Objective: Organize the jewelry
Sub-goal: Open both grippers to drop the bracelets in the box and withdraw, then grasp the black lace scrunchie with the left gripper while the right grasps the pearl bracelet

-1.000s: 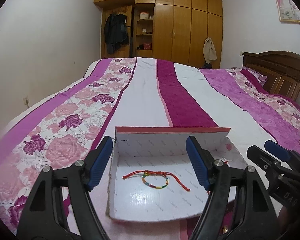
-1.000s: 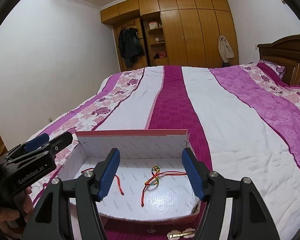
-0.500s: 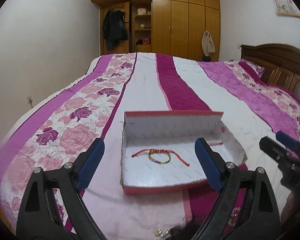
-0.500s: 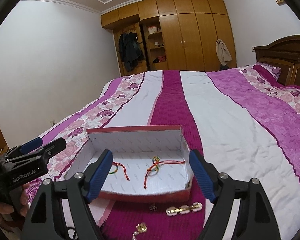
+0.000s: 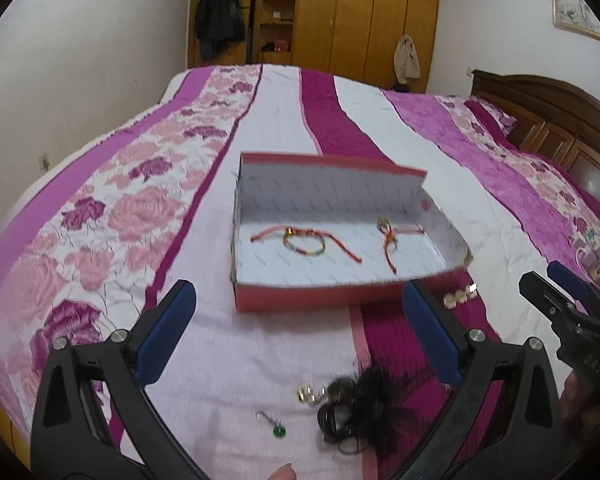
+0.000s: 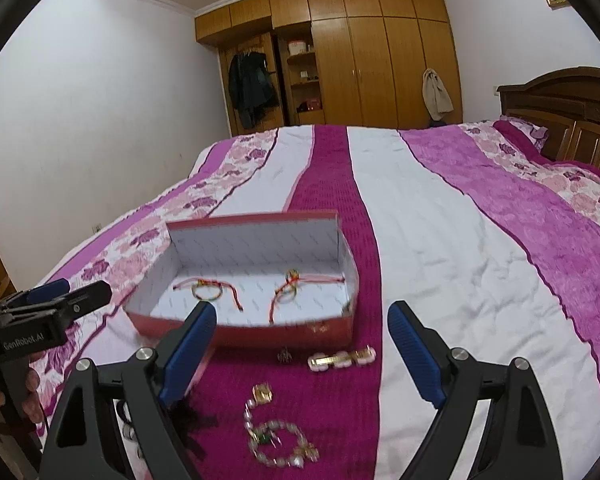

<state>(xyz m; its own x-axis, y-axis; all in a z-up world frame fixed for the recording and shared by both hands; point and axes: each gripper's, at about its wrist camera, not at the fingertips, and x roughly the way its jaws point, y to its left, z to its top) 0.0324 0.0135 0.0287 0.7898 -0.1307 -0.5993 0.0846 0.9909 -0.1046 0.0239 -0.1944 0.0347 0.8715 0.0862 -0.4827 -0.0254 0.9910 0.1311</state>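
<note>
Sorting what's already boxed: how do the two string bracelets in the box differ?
The left bracelet lies with its multicoloured loop open and round, red tails spread to both sides. The right bracelet is bunched, its loop collapsed, tails running right and toward the box's front wall. Both are red cord with multicoloured weave, lying apart on the box floor.

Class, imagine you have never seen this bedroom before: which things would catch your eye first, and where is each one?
First, the open red box on the striped bedspread, with two red string bracelets lying apart inside, one left, one right. Next, loose pieces in front of it: a pearl bracelet, a gold hair clip and a black feathery piece. Both tongs, left and right, are open and empty.
</note>
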